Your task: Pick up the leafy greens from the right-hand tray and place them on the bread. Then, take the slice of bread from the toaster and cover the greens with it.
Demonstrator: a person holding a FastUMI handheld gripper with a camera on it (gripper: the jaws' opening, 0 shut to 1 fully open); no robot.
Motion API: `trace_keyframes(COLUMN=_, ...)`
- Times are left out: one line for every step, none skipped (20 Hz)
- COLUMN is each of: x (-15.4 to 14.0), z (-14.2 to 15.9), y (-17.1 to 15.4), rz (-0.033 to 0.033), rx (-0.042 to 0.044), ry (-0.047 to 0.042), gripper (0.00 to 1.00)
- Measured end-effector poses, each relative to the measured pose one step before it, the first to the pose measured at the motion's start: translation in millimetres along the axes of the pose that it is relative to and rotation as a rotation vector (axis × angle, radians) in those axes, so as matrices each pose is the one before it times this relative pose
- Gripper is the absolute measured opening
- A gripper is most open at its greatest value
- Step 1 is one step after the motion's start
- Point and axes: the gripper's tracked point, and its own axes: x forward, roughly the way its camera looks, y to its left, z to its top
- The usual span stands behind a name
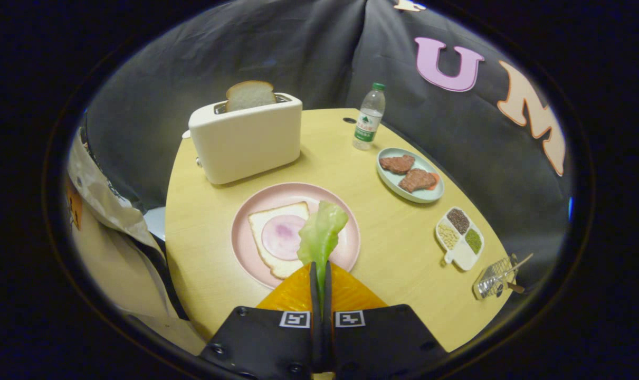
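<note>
Gripper (320,274) fingers pressed nearly together, pinching the stem end of the leafy greens (321,234); leaf sticks up ahead of the fingertips, over the near right part of the pink plate (245,248). On the plate: bread slice (261,227) with a round pale pink ham slice (280,237) on top; greens overlap the bread's right edge in view, contact cannot be told. Beyond the plate, cream toaster (245,138) with a second bread slice (250,95) poking upright out of its slot. Right of the toaster, water bottle (370,117), green cap, upright. Pale green oval tray (426,197) to the right holds two brown meat pieces (408,172). Nearer, white divided dish (464,258) with dark, beige and green grains in separate compartments, one compartment blank. Small wire basket (492,279) near the table (393,248) edge, utensil handle sticking out.
</note>
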Motion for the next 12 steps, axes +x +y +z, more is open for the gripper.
trace_keyframes(x=5.22, z=2.18, y=3.51, rz=0.01174, rx=-0.00434, ry=0.00026, gripper=0.03)
trace_keyframes(x=4.33, z=4.30, y=5.04, rz=0.01271, rx=-0.00371, ry=0.00059, gripper=0.03)
trace_keyframes(x=5.64, z=2.44, y=3.24, rz=0.00968, rx=-0.00591, ry=-0.00074, gripper=0.03)
trace_keyframes(x=4.74, z=3.05, y=4.11, rz=0.01123, rx=-0.00521, ry=0.00163, gripper=0.03)
trace_keyframes(x=6.61, z=2.65, y=4.77, rz=0.01202, rx=-0.00585, ry=0.00149, gripper=0.03)
trace_keyframes(x=4.84, z=2.16, y=3.84, rz=0.01136, rx=-0.00317, ry=0.00286, gripper=0.03)
trace_keyframes(x=5.31, z=0.60, y=4.04, rz=0.01149, rx=-0.00425, ry=0.00314, gripper=0.03)
trace_keyframes(x=6.14, z=1.59, y=3.91, rz=0.01229, rx=-0.00641, ry=0.00194, gripper=0.03)
trace_keyframes(x=4.85, z=1.80, y=3.35, rz=0.01193, rx=-0.00530, ry=0.00261, gripper=0.03)
trace_keyframes(x=4.10, z=0.53, y=3.52, rz=0.01240, rx=-0.00243, ry=0.00511, gripper=0.03)
trace_keyframes(x=5.03, z=0.54, y=2.67, rz=0.01016, rx=-0.00238, ry=0.00275, gripper=0.03)
trace_keyframes(x=4.85, z=1.31, y=1.97, rz=0.01031, rx=-0.00337, ry=0.00168, gripper=0.03)
